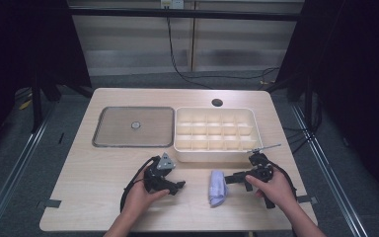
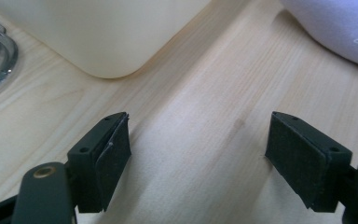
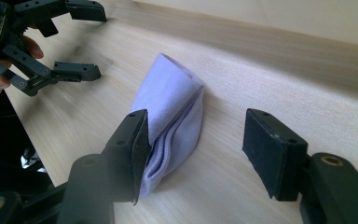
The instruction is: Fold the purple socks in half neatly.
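Tabletop [image 1: 103, 197]: pale wood, carrying everything; both hands work along its near edge.

Divided tray [image 1: 216, 157]: cream plastic with a grid of compartments, in the far right half of the tabletop; every compartment that can be seen looks empty.

Flat lid [image 1: 133, 126]: grey, with a small round knob at its middle, lying just left of the divided tray, toward the far left corner.

Folded cloth [image 1: 217, 188]: pale lilac, folded into a narrow bundle, lying on the tabletop near the near edge, right of centre, just in front of the divided tray's near wall and apart from it.

Right gripper [image 3: 196, 149]: held level by the right hand, pointing at the folded cloth from its right. Its jaws stand fairly wide with the cloth's nearer end between them; one pad is at the cloth's edge, the other stands clear with bare wood showing, so nothing is pinched yet.

Left gripper [image 2: 198, 149]: near the near edge, left of the folded cloth and apart from it. Its jaws are spread wide over bare wood and hold nothing.

Progress: as I judge it, the work is at an early step. The folded cloth is framed for a grasp but not gripped or lifted, and no compartment holds anything. Closing on the cloth, lifting it and carrying it to wherever it belongs all remain.
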Action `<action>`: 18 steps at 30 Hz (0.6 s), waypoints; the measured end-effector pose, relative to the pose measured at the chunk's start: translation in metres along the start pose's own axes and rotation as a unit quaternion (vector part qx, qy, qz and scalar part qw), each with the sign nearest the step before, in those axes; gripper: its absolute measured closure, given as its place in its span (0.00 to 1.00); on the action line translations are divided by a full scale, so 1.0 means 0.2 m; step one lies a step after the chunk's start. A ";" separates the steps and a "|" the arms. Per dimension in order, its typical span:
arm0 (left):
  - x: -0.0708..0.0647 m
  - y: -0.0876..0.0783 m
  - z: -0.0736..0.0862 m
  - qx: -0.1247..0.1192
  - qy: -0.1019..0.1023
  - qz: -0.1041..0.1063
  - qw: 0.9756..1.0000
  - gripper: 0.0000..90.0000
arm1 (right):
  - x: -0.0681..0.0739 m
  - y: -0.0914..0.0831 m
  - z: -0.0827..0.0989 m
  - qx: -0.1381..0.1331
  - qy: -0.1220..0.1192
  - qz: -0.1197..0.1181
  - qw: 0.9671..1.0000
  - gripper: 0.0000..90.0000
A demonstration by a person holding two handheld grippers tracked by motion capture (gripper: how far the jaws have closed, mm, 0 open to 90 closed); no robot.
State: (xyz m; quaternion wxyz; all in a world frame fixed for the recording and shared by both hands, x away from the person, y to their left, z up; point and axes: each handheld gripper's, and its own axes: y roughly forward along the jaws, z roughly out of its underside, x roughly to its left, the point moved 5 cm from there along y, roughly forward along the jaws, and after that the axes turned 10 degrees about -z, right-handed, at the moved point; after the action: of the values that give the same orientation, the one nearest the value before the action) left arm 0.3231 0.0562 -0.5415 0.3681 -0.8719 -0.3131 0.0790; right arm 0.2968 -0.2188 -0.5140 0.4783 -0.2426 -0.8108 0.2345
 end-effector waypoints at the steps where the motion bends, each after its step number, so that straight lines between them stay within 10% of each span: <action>1: 0.00 0.00 0.00 -0.004 -0.002 -0.001 1.000 0.23 | 0.00 0.00 0.00 0.002 0.004 -0.001 1.000 0.45; 18: 0.01 0.00 0.01 -0.010 -0.003 -0.002 1.000 0.21 | -0.02 0.01 0.01 -0.010 0.041 -0.004 0.999 0.43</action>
State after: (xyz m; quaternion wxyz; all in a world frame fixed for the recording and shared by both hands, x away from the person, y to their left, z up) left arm 0.3233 0.0582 -0.5432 0.3587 -0.8746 -0.3169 0.0779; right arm 0.2965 -0.2193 -0.5194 0.5099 -0.2534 -0.7938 0.2139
